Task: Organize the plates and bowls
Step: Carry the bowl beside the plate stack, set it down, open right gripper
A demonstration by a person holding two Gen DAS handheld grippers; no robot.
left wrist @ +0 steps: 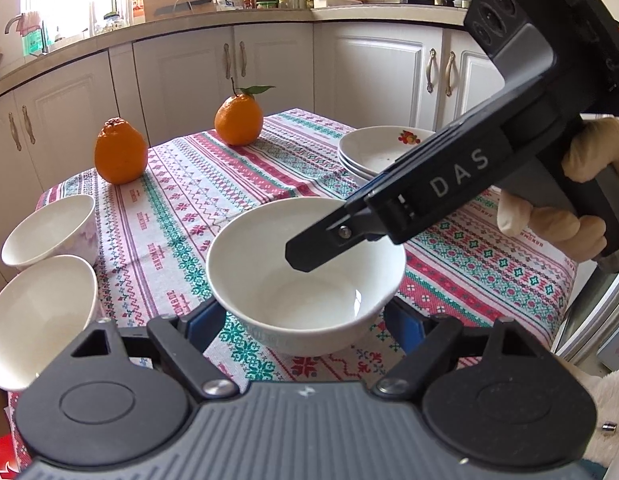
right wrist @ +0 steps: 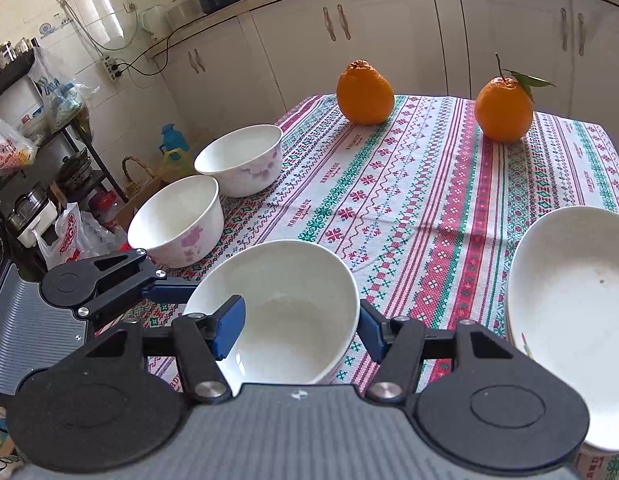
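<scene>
A plain white bowl (left wrist: 301,280) (right wrist: 293,300) sits on the patterned tablecloth (left wrist: 213,184), close in front of both cameras. My left gripper (left wrist: 305,328) holds it low down, a blue pad against each side of its lower wall. One left finger (right wrist: 169,292) reaches the bowl's left side in the right wrist view. My right gripper (right wrist: 305,328) straddles the bowl's wall. Its left pad (right wrist: 229,328) stands inside the bowl, clear of the wall, and the other pad lies just outside the right rim. That inner finger (left wrist: 309,248) shows over the bowl's middle.
Two flower-printed bowls (right wrist: 241,160) (right wrist: 177,220) stand at the table's left edge. A stack of deep white plates (left wrist: 381,148) (right wrist: 569,300) lies on the right. Two oranges (right wrist: 365,92) (right wrist: 503,110) sit at the back. A gloved hand (left wrist: 581,160) holds the right gripper. Kitchen cabinets ring the table.
</scene>
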